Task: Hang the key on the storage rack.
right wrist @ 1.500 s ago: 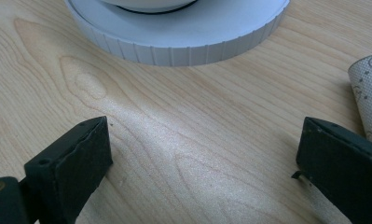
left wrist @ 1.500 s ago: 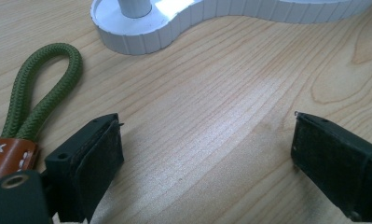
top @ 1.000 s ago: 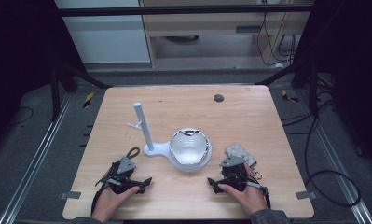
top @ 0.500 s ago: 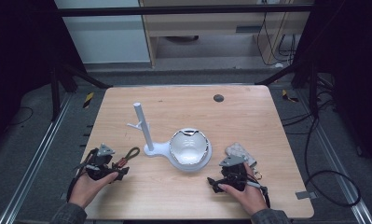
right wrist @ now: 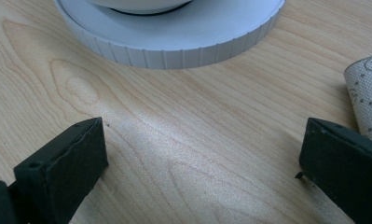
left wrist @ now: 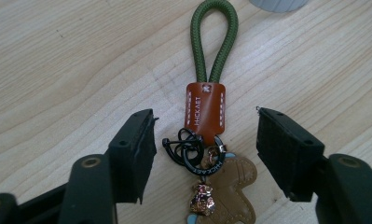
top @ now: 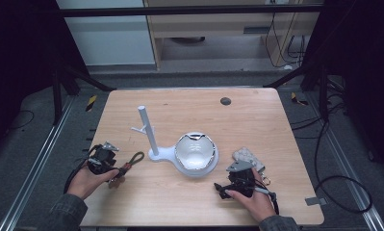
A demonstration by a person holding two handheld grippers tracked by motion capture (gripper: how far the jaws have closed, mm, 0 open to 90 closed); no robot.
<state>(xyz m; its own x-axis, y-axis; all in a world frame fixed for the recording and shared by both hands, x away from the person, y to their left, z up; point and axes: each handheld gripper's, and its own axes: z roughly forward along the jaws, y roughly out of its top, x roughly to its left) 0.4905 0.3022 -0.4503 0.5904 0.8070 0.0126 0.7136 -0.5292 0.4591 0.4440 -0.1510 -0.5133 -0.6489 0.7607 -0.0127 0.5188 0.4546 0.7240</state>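
A keychain (left wrist: 205,112) lies flat on the wooden table (top: 189,110): a green cord loop, a brown leather tab, a black ring and a gingerbread-shaped charm (left wrist: 232,186). My left gripper (left wrist: 207,140) is open, one jaw on each side of the ring end, touching nothing. The high view places that gripper (top: 110,166) near the table's left edge, beside the keychain (top: 132,162). My right gripper (top: 228,183) rests open at the front right, its jaws (right wrist: 197,154) facing the white disc base (right wrist: 174,42) with bare wood between them.
A white stand with an upright post (top: 146,127) and a shiny bowl (top: 195,153) occupies the table's middle. A white patterned cloth (top: 246,155) lies just right of the right gripper, and is seen as the cloth (right wrist: 368,88) beside its right jaw. A dark round hole (top: 225,101) sits far back.
My left gripper has swung left and slightly away from the front edge, ending beside the keychain. The keychain and the right gripper have stayed put.
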